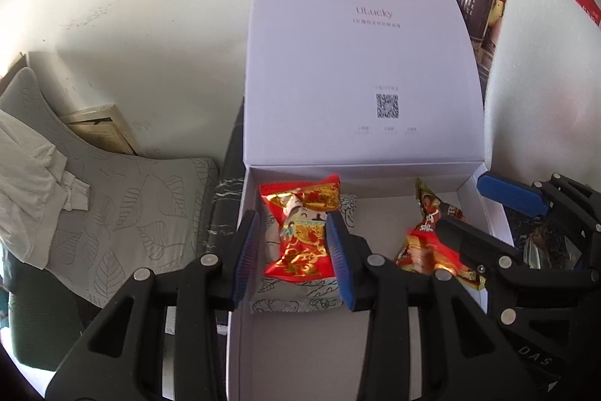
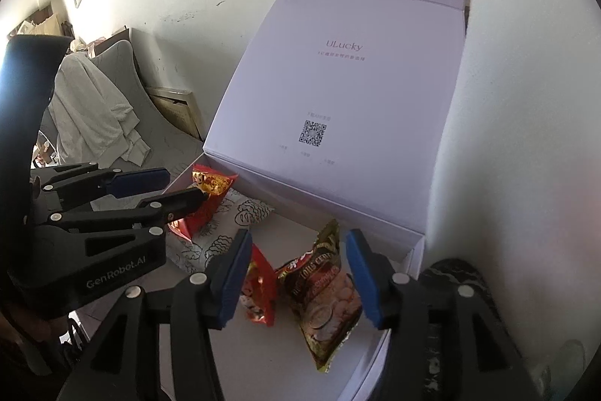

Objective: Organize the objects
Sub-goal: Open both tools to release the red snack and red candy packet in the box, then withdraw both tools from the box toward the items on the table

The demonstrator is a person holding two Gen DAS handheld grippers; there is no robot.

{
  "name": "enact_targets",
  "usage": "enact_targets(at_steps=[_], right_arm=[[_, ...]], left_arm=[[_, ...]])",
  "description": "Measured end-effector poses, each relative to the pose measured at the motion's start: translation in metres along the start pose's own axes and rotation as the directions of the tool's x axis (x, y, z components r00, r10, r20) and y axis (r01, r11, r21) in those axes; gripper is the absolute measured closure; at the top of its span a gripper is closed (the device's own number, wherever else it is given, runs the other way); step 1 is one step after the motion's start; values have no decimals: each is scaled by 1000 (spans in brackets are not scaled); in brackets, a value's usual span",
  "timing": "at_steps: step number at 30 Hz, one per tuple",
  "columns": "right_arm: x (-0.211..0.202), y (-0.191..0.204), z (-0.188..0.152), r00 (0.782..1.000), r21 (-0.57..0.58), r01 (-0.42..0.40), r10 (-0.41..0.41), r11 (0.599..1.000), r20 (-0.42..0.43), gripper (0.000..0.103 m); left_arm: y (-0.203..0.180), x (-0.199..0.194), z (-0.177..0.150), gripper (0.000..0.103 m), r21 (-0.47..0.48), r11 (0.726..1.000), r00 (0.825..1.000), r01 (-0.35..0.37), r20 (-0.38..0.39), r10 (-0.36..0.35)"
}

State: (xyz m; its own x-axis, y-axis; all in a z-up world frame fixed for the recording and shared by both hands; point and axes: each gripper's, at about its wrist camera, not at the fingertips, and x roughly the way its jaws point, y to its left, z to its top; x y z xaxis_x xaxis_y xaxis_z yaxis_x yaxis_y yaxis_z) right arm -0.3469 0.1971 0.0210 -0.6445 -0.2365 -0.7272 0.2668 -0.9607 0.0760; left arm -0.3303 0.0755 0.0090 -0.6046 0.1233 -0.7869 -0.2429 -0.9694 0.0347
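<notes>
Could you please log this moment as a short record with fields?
container: white cardboard box, lid upright
left contents: red foil snack packet lying on white leaf-print pouch
right contents: red-gold snack packet, small red packet
left gripper: jaws open, either side of red foil packet
right gripper: jaws open around both packets

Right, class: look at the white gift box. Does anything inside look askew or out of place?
Nothing is spilled or damaged. In the white gift box, the red-and-gold foil snack packet lies slanted on a small white leaf-print pouch, between the left tool's open jaws. The brown-and-gold biscuit packet lies crooked beside a red packet.
</notes>
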Motion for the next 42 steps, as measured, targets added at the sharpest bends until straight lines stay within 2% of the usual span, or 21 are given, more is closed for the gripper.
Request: enact_targets(at_steps=[7,15,18,22,30,33,42], right_arm=[[-11,-5,3,1000,29,2,-2,1000,9,49],[-18,-1,5,1000,15,21,-21,1000,16,49],[-27,0,5,999,11,21,-21,1000,28,44],[-41,3,4,998,3,33,-33,999,53,42],[-73,18,-14,998,-19,41,-40,999,40,41],[-87,23,-23,998,-16,39,-38,999,40,40],[-137,47,-50,998,-24,26,-25,999,57,38]], left_arm=[[-4,-22,2,67,9,1000,999,-2,54,1],[-1,-26,1,67,-16,1000,999,-2,46,3],[0,-35,-1,67,-19,1000,998,-2,64,3],[2,-49,-12,59,-46,999,997,-12,79,16],[9,-71,-33,58,-77,997,998,-14,60,18],[12,-88,-44,57,-85,996,997,-10,73,16],[12,-144,-75,47,-90,996,994,-25,108,34]])
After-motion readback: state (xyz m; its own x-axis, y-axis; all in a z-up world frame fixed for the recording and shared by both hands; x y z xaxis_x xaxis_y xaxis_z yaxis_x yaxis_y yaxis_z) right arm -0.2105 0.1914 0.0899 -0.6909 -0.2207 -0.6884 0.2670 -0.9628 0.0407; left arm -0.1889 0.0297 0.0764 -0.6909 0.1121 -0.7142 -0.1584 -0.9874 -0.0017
